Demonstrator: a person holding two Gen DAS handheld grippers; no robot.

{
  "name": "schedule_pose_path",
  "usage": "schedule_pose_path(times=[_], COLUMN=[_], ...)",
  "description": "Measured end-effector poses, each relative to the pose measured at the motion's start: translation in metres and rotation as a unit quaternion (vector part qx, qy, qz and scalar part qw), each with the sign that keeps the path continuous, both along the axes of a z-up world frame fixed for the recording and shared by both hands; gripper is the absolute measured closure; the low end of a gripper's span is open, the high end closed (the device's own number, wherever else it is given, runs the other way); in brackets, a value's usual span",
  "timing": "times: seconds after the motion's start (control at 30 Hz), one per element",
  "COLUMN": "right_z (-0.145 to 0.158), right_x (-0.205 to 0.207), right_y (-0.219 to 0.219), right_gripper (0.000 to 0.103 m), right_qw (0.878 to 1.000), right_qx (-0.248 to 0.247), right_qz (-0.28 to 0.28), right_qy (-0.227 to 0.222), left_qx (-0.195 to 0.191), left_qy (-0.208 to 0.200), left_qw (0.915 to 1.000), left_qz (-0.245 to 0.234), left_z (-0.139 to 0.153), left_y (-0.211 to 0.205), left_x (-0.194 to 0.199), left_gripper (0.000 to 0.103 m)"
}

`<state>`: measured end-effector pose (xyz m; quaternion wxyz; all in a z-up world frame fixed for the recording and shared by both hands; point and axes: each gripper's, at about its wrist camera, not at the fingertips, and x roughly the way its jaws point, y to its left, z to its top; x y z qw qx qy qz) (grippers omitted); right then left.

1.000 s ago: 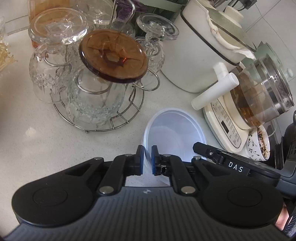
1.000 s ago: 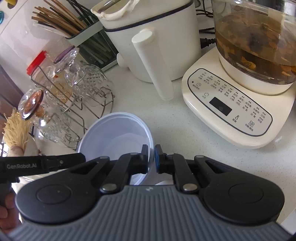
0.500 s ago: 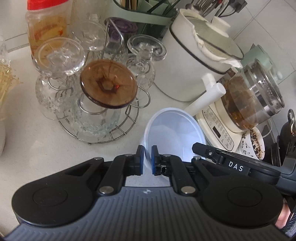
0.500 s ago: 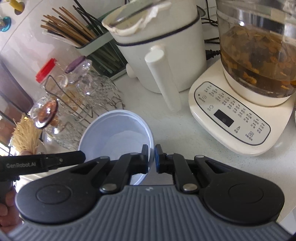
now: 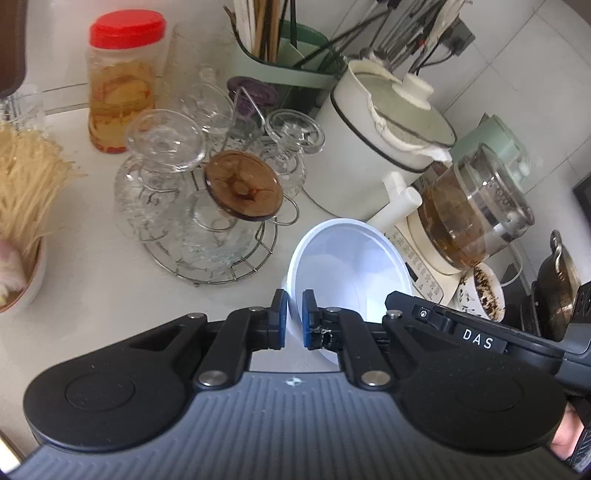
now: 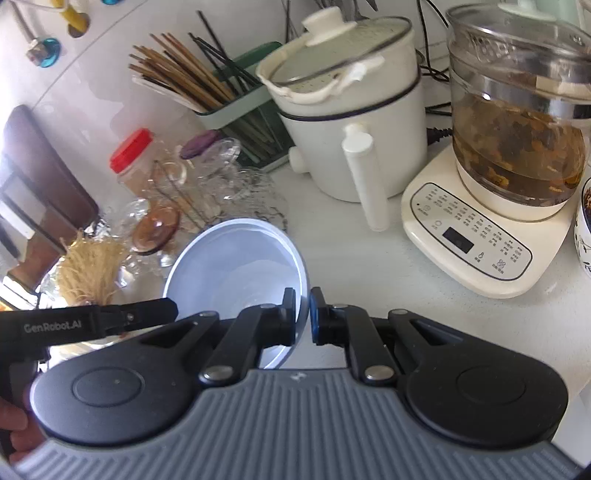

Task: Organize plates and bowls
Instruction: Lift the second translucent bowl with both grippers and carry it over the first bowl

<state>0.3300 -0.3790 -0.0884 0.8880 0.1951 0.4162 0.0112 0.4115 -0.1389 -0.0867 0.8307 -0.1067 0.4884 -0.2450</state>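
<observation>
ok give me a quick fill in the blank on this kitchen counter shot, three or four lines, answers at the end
1. Both grippers are shut on the rim of a white ____.
2. The jar behind the glass rack has a ____ lid.
3. The left gripper grips the rim on one side, the right gripper on the ____ side.
4. The chopsticks stand in a ____ holder.

Missing words: bowl; red; opposite; green

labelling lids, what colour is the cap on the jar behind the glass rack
Red. The cap shows best in the left wrist view.
</observation>
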Motion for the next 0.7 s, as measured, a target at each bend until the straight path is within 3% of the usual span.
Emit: schedule_pose_path(times=[0.7], right_z=[0.031], right_x=[-0.03], right_y=[0.077], right_gripper=[0.092], right_qw=[0.998], right_qx=[-0.012], right_qz=[0.05], right_qy=[-0.037], left_qx=[-0.023], left_qy=[-0.047], left_qw=[0.9973], left_qz=[0.052], left_z=[0.036], left_y=[0.089], left_x=[-0.055], left_gripper=[0.093])
